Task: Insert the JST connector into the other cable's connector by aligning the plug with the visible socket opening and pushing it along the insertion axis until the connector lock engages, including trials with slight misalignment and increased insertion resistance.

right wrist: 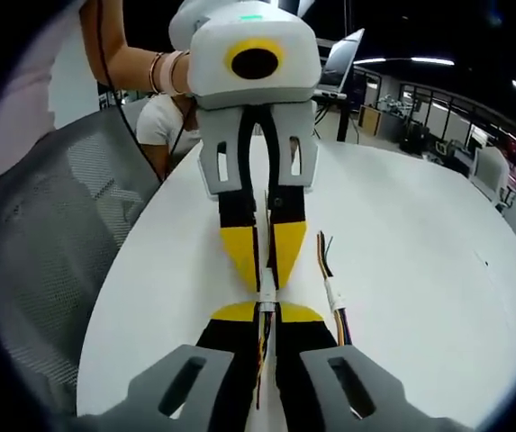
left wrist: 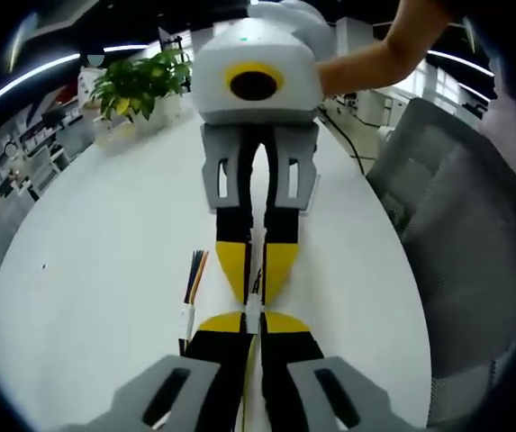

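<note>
Now the left claw [left wrist: 254, 331] is clenched on a small white connector [left wrist: 253, 309], its yellow-tipped jaws nearly touching at the near edge of the left gripper view. Tip to tip with it, the right claw [left wrist: 258, 270] comes in from the far side, its jaws pinched on the mating piece. In the right gripper view the same meeting shows from the other end: the right claw [right wrist: 267, 319] grips a white plug [right wrist: 267, 290] where thin wires run back between its jaws, and the left claw [right wrist: 265, 270] faces it. The two connector halves sit at the seam between the claws, touching or nearly so; whether the lock has caught is too small to tell.

My worry is a slight tilt between the halves. Pushing hard then could jam the plug at the socket mouth, bend its pins, or let the smooth plastic slip in the jaws. The thin wires could also kink if caught.

A second cable [right wrist: 333, 301] with a white sleeve and striped, many-coloured wires lies loose on the bench [right wrist: 420, 270] just right of the claws. The bench is white, smooth and matte, with a rounded edge. A grey mesh chair [left wrist: 460, 252] stands at the bench's side, and a leafy potted plant [left wrist: 140, 85] sits at the far end.
</note>
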